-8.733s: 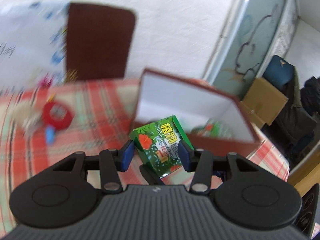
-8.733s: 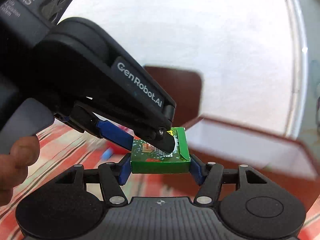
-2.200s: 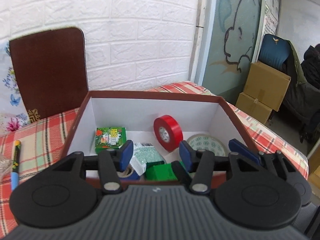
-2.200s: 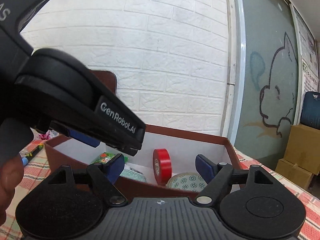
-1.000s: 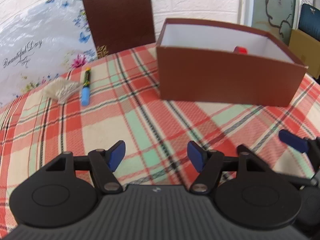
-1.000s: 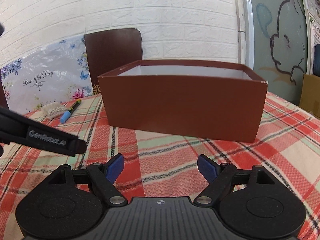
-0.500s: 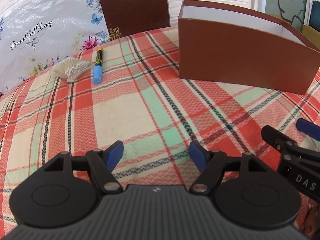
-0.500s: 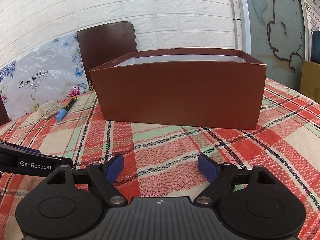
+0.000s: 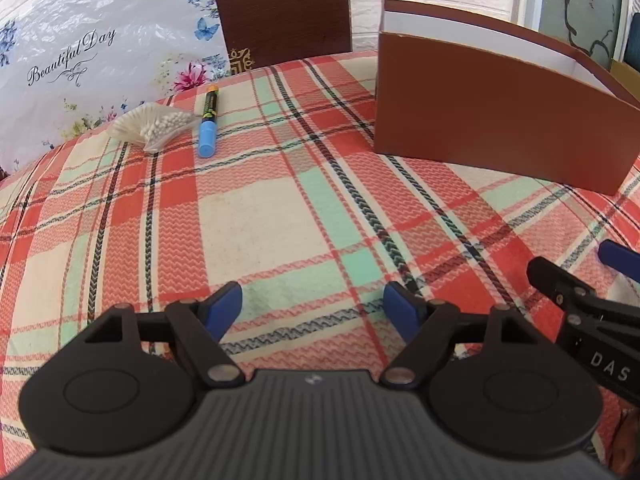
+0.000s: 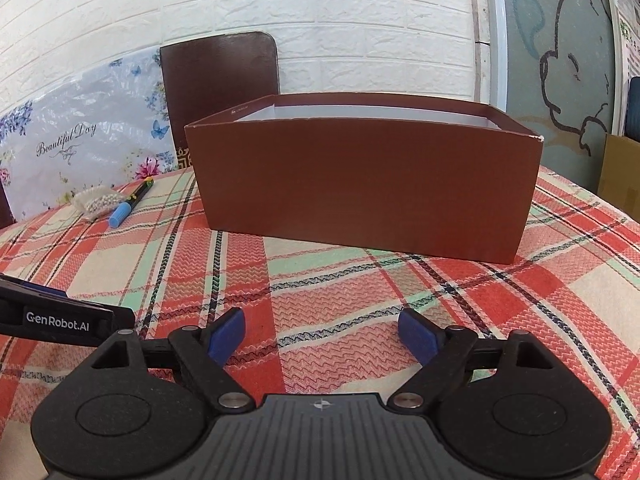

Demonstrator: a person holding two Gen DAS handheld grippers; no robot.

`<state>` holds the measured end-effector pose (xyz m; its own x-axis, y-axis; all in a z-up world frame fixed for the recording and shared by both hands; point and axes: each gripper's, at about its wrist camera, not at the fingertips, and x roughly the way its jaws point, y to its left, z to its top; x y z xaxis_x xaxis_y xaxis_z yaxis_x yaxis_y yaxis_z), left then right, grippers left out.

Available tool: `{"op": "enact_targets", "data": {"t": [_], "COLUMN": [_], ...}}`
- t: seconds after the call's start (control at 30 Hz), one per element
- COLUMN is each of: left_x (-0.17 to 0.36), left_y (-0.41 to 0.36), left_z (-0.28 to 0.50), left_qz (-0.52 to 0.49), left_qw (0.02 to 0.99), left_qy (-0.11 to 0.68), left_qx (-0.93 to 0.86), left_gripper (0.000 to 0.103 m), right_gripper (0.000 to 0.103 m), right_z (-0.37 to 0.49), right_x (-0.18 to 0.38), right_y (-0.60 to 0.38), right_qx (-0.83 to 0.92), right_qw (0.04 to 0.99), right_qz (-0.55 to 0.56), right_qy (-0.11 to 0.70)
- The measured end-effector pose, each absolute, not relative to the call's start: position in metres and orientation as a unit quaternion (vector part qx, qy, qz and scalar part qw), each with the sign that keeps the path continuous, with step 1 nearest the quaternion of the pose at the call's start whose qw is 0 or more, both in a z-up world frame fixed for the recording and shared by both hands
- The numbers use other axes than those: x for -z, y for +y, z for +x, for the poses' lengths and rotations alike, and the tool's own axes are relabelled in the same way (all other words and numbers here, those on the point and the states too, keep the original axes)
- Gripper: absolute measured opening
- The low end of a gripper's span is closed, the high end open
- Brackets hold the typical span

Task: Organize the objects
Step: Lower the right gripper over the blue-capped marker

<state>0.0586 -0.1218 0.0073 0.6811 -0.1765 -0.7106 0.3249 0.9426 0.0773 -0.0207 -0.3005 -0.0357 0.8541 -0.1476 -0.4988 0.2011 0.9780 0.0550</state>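
Two things are left out on the bench (image 9: 248, 220), which is covered with a checked cloth. The brown box (image 10: 368, 188) is the biggest thing, and every place here is told from it. Its inside cannot be seen from this low. The left tool (image 9: 313, 306) is held low over the cloth, in front of the box and to its left. It is wide open and nothing is held in it. The right tool (image 10: 322, 330) is held straight in front of the box, also wide open and holding nothing.

Far to the left of the box, a blue marker (image 9: 209, 126) is lying flat. It looks stiff, light and smooth, so it could roll; it is best pinched across its middle. Just left of it, touching or nearly so, a small bag of cotton swabs (image 9: 154, 126) is seen. It looks soft, light and slippery, so it should be gripped gently by its bunched end.
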Motion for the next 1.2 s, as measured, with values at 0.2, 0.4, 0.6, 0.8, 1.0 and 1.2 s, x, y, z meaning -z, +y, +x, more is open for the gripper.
{"op": "enact_targets", "data": {"t": [0.2, 0.4, 0.6, 0.8, 1.0, 1.2], "left_x": [-0.007, -0.005, -0.005, -0.004, -0.002, -0.001], "left_y": [-0.111, -0.096, -0.079, -0.061, -0.043, -0.023], "left_z": [0.061, 0.066, 0.070, 0.075, 0.080, 0.088], "left_qz": [0.088, 0.075, 0.065, 0.056, 0.047, 0.042], "left_qw": [0.913, 0.915, 0.917, 0.921, 0.924, 0.928], "left_qy": [0.377, 0.378, 0.377, 0.374, 0.370, 0.364], "left_qx": [0.130, 0.121, 0.110, 0.097, 0.083, 0.064], "left_gripper": [0.080, 0.080, 0.080, 0.082, 0.084, 0.086], "right_gripper": [0.085, 0.085, 0.085, 0.085, 0.085, 0.085], "right_z": [-0.016, -0.011, -0.005, 0.005, 0.015, 0.029], "right_x": [0.037, 0.037, 0.036, 0.035, 0.034, 0.033], "right_y": [-0.293, -0.280, -0.254, -0.226, -0.196, -0.175], "right_qx": [0.097, 0.087, 0.051, 0.019, -0.019, -0.042], "right_qw": [0.958, 0.955, 0.956, 0.955, 0.954, 0.952], "right_qz": [0.030, 0.000, -0.034, -0.052, -0.077, -0.088], "right_qy": [0.267, 0.282, 0.287, 0.291, 0.290, 0.290]}}
